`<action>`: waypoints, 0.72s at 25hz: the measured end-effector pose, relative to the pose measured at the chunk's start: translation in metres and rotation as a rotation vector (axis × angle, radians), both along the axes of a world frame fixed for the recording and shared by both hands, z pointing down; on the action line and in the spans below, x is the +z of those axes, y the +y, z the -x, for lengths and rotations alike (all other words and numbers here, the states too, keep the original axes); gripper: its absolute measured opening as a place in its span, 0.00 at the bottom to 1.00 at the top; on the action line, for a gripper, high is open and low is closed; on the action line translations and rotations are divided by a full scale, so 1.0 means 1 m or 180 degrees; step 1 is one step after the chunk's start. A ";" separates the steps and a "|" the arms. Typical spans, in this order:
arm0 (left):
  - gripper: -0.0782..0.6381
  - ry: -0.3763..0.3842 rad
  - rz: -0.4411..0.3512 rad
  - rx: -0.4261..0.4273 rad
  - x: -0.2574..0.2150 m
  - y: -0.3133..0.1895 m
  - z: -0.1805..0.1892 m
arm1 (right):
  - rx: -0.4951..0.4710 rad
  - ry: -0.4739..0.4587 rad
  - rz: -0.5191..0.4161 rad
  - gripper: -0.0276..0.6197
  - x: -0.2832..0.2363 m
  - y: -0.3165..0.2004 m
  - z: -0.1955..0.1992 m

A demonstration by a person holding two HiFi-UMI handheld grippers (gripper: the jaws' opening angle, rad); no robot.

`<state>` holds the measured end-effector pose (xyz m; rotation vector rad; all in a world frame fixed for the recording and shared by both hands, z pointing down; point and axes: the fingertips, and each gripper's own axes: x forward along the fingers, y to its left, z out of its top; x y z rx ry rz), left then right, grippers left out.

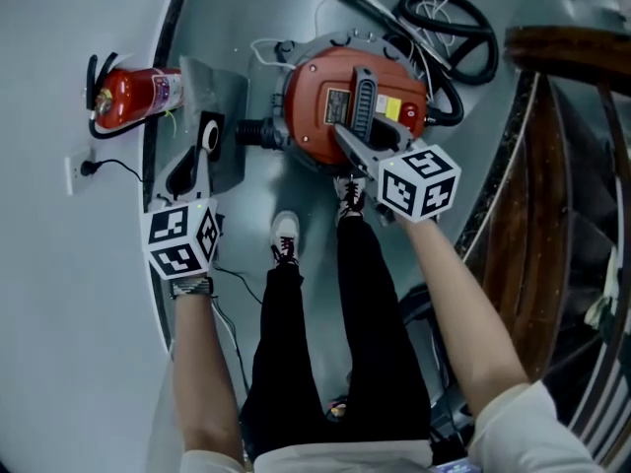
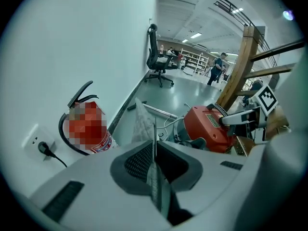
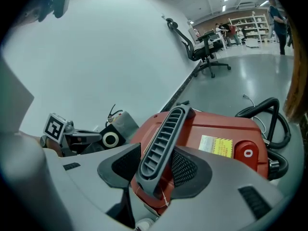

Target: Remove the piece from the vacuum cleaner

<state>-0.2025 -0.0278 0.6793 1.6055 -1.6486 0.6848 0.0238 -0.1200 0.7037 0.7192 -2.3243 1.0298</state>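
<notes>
A red canister vacuum cleaner [image 1: 325,116] stands on the grey floor just ahead of the person's feet. A black ribbed handle [image 3: 163,138] runs across its top. My right gripper [image 1: 360,146] is shut on the near end of that handle [image 1: 367,101], which is clamped between the pads [image 3: 187,170]. To the left of the vacuum, my left gripper [image 1: 192,166] is shut on a flat grey bag-like piece [image 1: 219,106] with a black collar and white ring [image 1: 210,134]. In the left gripper view this piece [image 2: 142,121] stands edge-on between the jaws. It hangs clear of the vacuum [image 2: 207,126].
A red fire extinguisher [image 1: 133,97] stands by the wall at left, with a plugged wall socket [image 1: 79,170] beside it. The black hose [image 1: 454,28] coils behind the vacuum. A wooden frame [image 1: 562,166] rises at right. An office chair [image 2: 156,57] and people are far off.
</notes>
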 end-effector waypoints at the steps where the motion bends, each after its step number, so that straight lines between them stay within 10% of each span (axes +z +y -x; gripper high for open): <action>1: 0.15 -0.0006 0.0000 -0.0006 -0.003 0.002 -0.001 | -0.0020 0.0014 0.0011 0.34 0.000 0.000 0.000; 18: 0.15 -0.0097 -0.0165 0.0057 -0.033 0.008 -0.005 | 0.0140 0.0013 0.0186 0.34 -0.003 0.006 -0.014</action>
